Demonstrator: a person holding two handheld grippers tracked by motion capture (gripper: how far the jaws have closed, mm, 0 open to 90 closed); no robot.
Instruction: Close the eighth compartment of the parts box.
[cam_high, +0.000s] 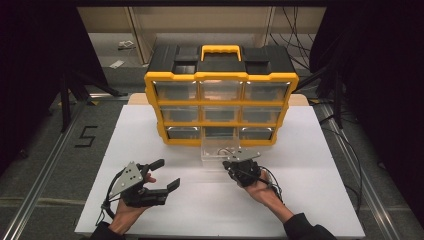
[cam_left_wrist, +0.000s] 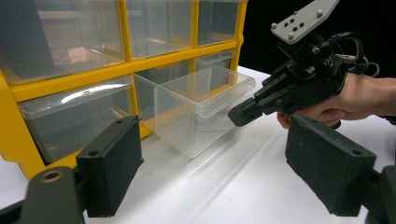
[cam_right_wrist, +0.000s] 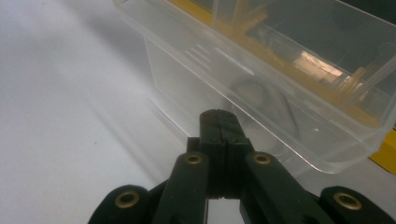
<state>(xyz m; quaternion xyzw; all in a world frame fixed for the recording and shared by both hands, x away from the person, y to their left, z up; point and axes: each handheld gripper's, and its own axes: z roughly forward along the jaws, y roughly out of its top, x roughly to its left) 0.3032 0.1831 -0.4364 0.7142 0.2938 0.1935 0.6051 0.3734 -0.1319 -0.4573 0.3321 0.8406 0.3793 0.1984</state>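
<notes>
One yellow-and-black organizer cabinet stands at the far side of a white table. Its front shows nine bays in three rows of three: eight hold clear drawers, and the bottom-middle bay is vacant. One clear drawer sits pulled out on the table just in front of that bay; in the right gripper view a dark looped object, too blurred to identify, lies inside it.

Two grippers are present, one in each of the person's hands. The right gripper has its jaws pressed together with nothing between them; its tips point at the near wall of the drawer, very close to it, though contact cannot be confirmed. The left gripper has its jaws spread wide apart, holds nothing and touches nothing; it is held low over bare table, left of the drawer and well apart from it.
</notes>
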